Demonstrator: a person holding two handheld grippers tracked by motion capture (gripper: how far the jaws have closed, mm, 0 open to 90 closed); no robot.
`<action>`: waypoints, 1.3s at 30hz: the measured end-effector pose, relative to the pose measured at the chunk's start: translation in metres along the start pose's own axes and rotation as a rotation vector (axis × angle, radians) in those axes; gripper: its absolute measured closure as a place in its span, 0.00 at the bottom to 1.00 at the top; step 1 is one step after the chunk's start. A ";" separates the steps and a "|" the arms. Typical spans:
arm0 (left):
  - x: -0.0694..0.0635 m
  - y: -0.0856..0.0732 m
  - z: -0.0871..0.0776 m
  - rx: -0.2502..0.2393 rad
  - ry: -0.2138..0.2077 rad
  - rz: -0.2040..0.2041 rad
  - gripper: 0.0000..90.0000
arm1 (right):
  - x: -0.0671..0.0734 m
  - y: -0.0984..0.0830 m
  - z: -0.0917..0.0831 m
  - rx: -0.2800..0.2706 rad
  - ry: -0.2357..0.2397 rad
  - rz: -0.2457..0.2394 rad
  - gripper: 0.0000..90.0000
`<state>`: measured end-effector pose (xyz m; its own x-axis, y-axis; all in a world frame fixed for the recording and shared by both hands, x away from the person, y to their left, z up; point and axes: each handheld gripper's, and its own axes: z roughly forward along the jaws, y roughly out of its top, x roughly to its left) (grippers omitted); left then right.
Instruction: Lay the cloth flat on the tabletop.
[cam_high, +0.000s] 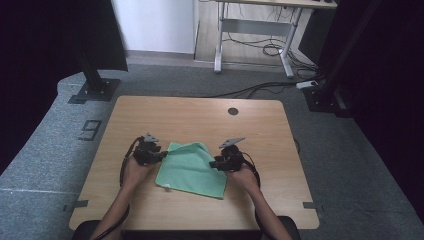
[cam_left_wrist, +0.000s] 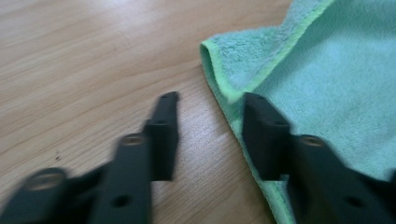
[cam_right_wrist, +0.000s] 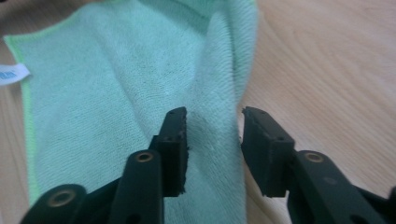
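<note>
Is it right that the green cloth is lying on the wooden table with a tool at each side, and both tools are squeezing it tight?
Not quite. The green cloth does lie on the wooden table with a tool at each side, but neither squeezes it. The left tool and the right tool both stand open in their own gripper views, pads off the cloth.

Wooden table (cam_high: 150, 115) on grey carpet (cam_high: 45, 165). White-framed desk (cam_high: 260, 30) at twelve o'clock, cables (cam_high: 260, 47) beneath. Black stands (cam_high: 92, 80) at ten and two o'clock.
</note>
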<state>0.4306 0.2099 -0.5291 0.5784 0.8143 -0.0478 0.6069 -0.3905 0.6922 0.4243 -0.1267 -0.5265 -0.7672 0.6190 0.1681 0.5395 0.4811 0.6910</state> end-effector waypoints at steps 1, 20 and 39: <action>0.000 0.000 0.000 0.000 0.000 0.000 0.55 | 0.001 0.000 0.002 0.005 0.000 -0.005 0.71; -0.023 -0.027 -0.006 0.022 -0.010 0.072 0.29 | 0.024 0.020 -0.014 -0.025 0.010 -0.059 0.92; -0.023 -0.034 -0.008 -0.002 -0.004 0.053 0.30 | 0.076 0.025 0.038 0.044 0.120 -0.143 0.91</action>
<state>0.3920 0.2076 -0.5453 0.6124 0.7904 -0.0138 0.5739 -0.4325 0.6954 0.3923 -0.0443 -0.5230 -0.8716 0.4653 0.1545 0.4346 0.5875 0.6826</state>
